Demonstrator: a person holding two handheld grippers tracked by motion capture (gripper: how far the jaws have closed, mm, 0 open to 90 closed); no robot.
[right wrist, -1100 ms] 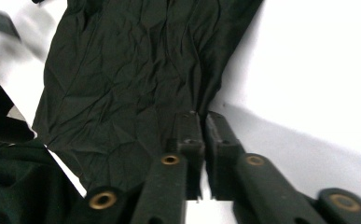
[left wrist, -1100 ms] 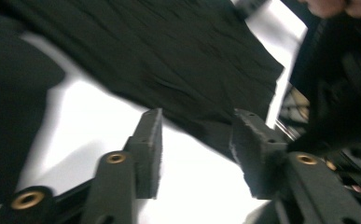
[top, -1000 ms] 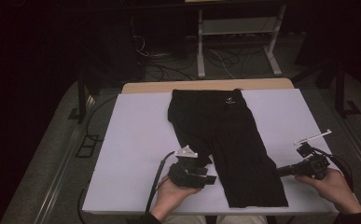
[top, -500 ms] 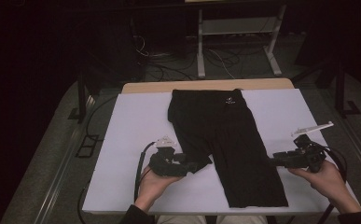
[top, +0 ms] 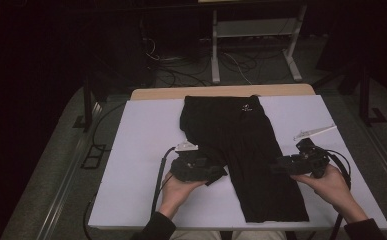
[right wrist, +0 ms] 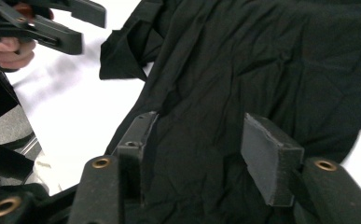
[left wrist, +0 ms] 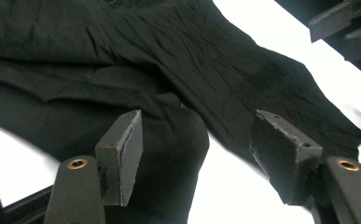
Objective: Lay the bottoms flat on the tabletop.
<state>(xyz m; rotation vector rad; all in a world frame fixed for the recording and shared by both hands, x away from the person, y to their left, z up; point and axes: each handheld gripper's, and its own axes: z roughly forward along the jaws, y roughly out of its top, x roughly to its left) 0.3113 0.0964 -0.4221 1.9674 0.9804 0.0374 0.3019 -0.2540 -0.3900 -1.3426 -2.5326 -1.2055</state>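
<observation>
- Left tongs (top: 216, 172): nearest the person, low over the counter (top: 141, 150), jaws wide apart in the left gripper view, nothing between them. A rounded flap of the black shorts (top: 241, 150) lies right ahead of and partly under the gap (left wrist: 169, 154).
- Right tongs (top: 281, 166): jaws also wide, empty. In the right gripper view they hover over the wrinkled cloth (right wrist: 243, 84), the garment's edge just under the near jaw.
- The shorts sit between the two tongs and run on beyond them: the hem end lies back toward the person, past both tongs; the waistband with a small white logo (top: 244, 106) lies at the far end, well ahead of the tongs.
- Ahead of the left tongs, a folded or bunched bit of fabric sticks out from the garment's side (right wrist: 122, 51); whether it is a second leg tucked under I cannot tell.
- Beyond the right tongs, a white slim object (top: 315, 132) lies on the counter, apart from the cloth.
- Progress, judged: early. The garment lies mostly flat, lengthwise, creased, with no neat fold visible. Both tongs are placed at mid-length on opposite edges, looking ready to pinch.
- Left to do, likely: close on both edges, then lift and fold or straighten. No grip made yet.
</observation>
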